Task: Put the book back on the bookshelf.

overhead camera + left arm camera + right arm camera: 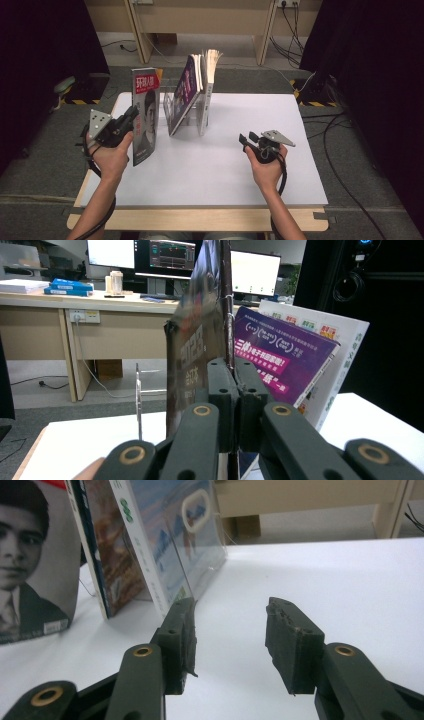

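Magazine with a portrait cover stands upright at the table's left edge beside the clear rack, pinched tight in my left gripper, while my right gripper hovers empty, jaws apart.

This looks like an office or lab recording space. Lit computer monitors stand on a long pale wooden desk, and black curtains flank a white-topped table. Cables trail across grey carpet.
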Available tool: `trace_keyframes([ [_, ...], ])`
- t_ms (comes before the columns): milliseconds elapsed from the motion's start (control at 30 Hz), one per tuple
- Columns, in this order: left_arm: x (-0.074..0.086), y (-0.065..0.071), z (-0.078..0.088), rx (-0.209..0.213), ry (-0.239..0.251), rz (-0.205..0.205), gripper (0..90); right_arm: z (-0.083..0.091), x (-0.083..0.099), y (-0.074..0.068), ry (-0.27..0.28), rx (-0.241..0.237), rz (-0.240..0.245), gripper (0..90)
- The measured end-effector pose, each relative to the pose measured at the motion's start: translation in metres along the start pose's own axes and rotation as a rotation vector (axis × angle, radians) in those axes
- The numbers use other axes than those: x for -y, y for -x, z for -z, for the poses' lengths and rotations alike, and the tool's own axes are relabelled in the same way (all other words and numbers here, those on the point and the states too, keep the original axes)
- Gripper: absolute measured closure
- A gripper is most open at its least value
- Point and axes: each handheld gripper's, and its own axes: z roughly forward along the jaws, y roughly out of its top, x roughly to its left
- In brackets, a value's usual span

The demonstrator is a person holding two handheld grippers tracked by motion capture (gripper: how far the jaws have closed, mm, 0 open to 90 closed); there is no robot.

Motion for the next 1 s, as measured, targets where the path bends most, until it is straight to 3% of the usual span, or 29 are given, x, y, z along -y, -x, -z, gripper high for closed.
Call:
trace_keyframes([
  [267,-0.005,-0.005,-0.004,-0.005,0.01,0.005,87.6,0.022,0.026,0.011,-0.029,0.035,0.004,54.3],
  [600,-0.012,-0.009,-0.011,-0.018,0.022,0.009,87.6,0.051,0.044,0.022,-0.006,0.082,-0.008,54.2],
  [1000,-0.022,-0.013,-0.015,-0.026,0.042,0.017,87.6,0.056,0.051,0.025,-0.005,0.099,-0.017,53.9],
])
